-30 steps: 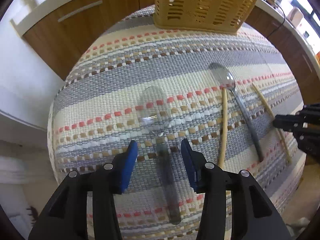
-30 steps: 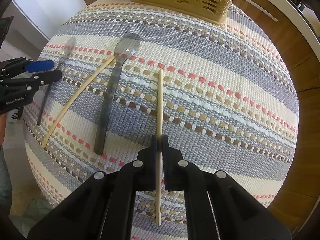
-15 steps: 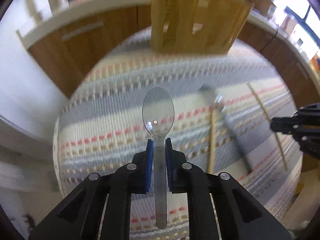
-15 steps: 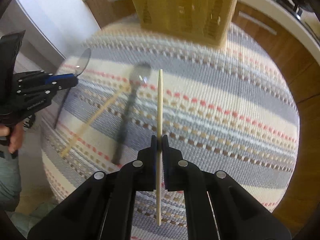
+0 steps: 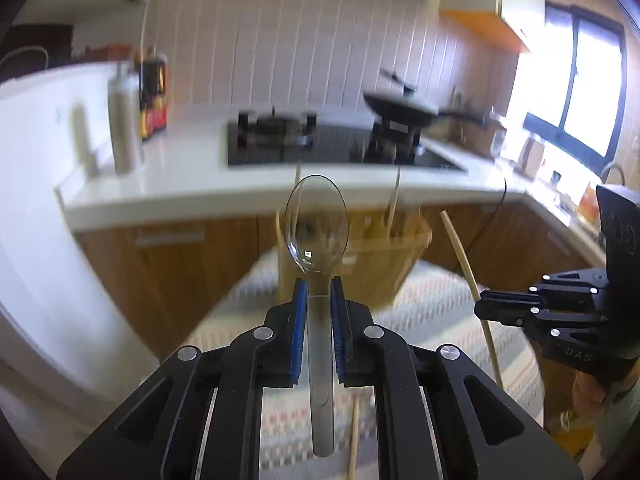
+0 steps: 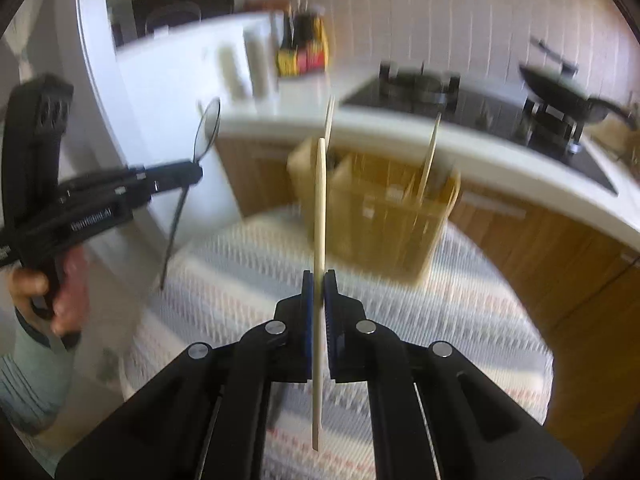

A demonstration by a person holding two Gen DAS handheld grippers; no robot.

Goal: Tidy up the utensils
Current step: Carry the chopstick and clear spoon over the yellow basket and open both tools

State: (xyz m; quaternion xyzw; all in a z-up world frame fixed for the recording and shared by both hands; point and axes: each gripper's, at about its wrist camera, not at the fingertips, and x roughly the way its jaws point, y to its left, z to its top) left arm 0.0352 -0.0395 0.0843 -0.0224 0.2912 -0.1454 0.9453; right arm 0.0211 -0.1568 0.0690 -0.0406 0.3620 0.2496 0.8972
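Note:
My left gripper (image 5: 319, 284) is shut on a clear plastic spoon (image 5: 316, 224), held upright above the striped mat (image 5: 432, 312). My right gripper (image 6: 319, 276) is shut on a wooden chopstick (image 6: 321, 200), also raised. The yellow slatted basket (image 6: 384, 216) stands at the far end of the mat and holds a few upright chopsticks (image 6: 430, 152). In the left wrist view the right gripper (image 5: 480, 306) shows at the right with its chopstick (image 5: 460, 244). In the right wrist view the left gripper (image 6: 196, 174) shows at the left with the spoon (image 6: 206, 128). Another chopstick (image 5: 353, 436) lies on the mat.
A white counter (image 5: 192, 176) with a black hob (image 5: 320, 144) and a pan (image 5: 404, 110) runs behind the table. Wooden cabinet fronts (image 5: 172, 264) stand below it. Bottles (image 5: 154, 96) stand at the counter's left. A white appliance (image 5: 36, 200) is to the left.
Both grippers have lifted their utensils off the mat and tilted up toward the basket. The left gripper closed on the spoon a second ago.

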